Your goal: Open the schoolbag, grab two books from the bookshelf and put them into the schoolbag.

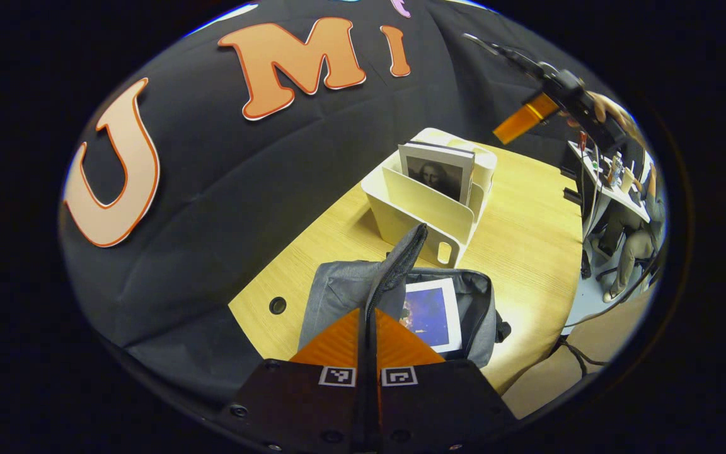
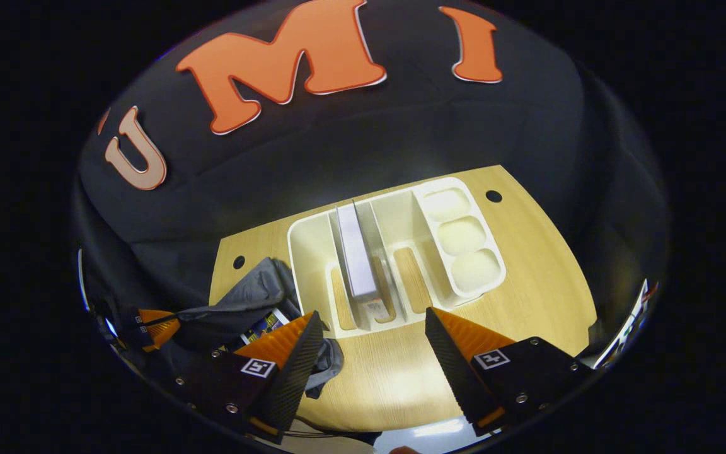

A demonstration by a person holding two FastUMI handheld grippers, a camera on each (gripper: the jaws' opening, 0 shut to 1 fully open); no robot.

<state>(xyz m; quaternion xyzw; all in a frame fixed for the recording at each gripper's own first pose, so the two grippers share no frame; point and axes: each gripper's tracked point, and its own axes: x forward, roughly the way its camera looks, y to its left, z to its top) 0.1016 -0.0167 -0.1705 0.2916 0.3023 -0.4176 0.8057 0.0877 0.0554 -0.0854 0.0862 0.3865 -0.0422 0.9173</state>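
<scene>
The grey schoolbag (image 1: 338, 290) lies open on the wooden table. My left gripper (image 1: 367, 312) is shut on its flap (image 1: 401, 252) and holds it up. A book with a blue cover (image 1: 431, 312) lies inside the bag. Behind it stands the cream bookshelf (image 1: 423, 211), with a portrait-cover book (image 1: 435, 173) upright in a slot. My right gripper (image 2: 372, 313) is open and hovers above the bookshelf (image 2: 312, 252), just in front of the upright book (image 2: 357, 252). The bag (image 2: 243, 293) and the left gripper (image 2: 155, 329) show at lower left. In the left gripper view, a hand holds the right gripper (image 1: 517, 126) high.
The bookshelf has three small cups (image 2: 460, 236) on its right side. The table (image 2: 527, 271) has cable holes (image 2: 493, 196) near its back edge. Black cloth wall rises close behind. A seated person (image 1: 631, 236) and a desk show far right.
</scene>
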